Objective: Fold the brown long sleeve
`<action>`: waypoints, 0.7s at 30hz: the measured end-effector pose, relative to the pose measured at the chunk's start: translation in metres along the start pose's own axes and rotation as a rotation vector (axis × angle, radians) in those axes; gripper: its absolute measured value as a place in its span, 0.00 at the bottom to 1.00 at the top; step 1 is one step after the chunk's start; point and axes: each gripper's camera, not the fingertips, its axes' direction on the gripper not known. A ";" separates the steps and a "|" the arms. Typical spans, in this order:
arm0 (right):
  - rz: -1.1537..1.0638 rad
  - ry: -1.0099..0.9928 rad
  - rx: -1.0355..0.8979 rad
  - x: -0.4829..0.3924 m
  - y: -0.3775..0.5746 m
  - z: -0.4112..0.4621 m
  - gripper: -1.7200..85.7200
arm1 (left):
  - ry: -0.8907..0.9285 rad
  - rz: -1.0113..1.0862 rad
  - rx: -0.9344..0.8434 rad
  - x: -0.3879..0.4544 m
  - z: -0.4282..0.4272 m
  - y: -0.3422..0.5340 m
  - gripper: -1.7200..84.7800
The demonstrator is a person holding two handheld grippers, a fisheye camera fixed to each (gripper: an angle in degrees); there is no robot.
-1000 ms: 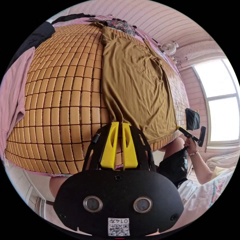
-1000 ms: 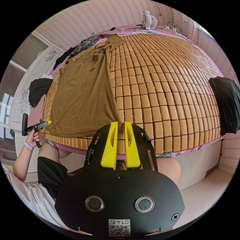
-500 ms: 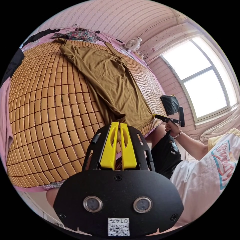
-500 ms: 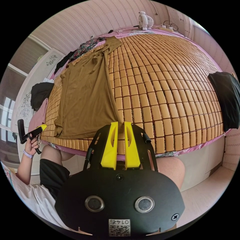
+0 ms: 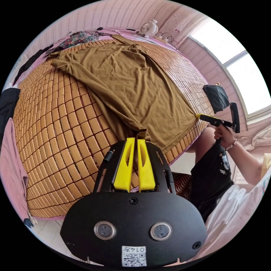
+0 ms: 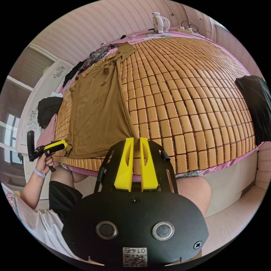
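The left gripper (image 5: 135, 139) has its yellow jaws nearly together, pinching a bunched corner of the brown shirt's (image 5: 132, 84) hem at its tips. In the right gripper view that same gripper (image 6: 65, 144) shows at the shirt's (image 6: 98, 113) near corner, held in a hand (image 6: 45, 163).

The right gripper (image 6: 136, 138) also has its jaws close together, and the shirt's other hem corner runs down into the narrow gap between the tips. In the left gripper view it (image 5: 198, 115) touches the far hem corner, gripped by the person's other hand (image 5: 224, 135).

The shirt lies spread flat on a bamboo mat (image 5: 62, 118) that covers a bed, hem at the near edge, sleeves and collar toward the far side.

A black cloth (image 6: 254, 104) lies on the mat's edge, well apart from the shirt. A pink cloth (image 5: 11, 169) hangs off another edge. A small fan (image 6: 159, 21) stands at the far side by the wall, near a floral garment (image 5: 79, 38).
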 end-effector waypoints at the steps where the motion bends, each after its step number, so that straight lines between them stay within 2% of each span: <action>1: 0.000 0.002 -0.004 0.001 0.000 -0.001 0.04 | -0.004 -0.037 0.020 -0.009 -0.013 0.007 0.03; 6: -0.055 -0.026 0.007 0.000 0.008 -0.015 0.03 | -0.051 -0.210 0.121 -0.052 -0.074 0.058 0.02; 9: -0.060 -0.038 -0.006 -0.001 0.015 -0.021 0.03 | -0.009 -0.326 0.130 -0.076 -0.087 0.090 0.02; 14: -0.054 -0.050 -0.036 -0.003 0.029 -0.030 0.03 | 0.021 -0.437 0.055 -0.089 -0.073 0.119 0.02; 21: -0.022 -0.118 -0.123 0.000 0.041 -0.025 0.05 | 0.061 -0.462 -0.028 -0.095 -0.047 0.129 0.02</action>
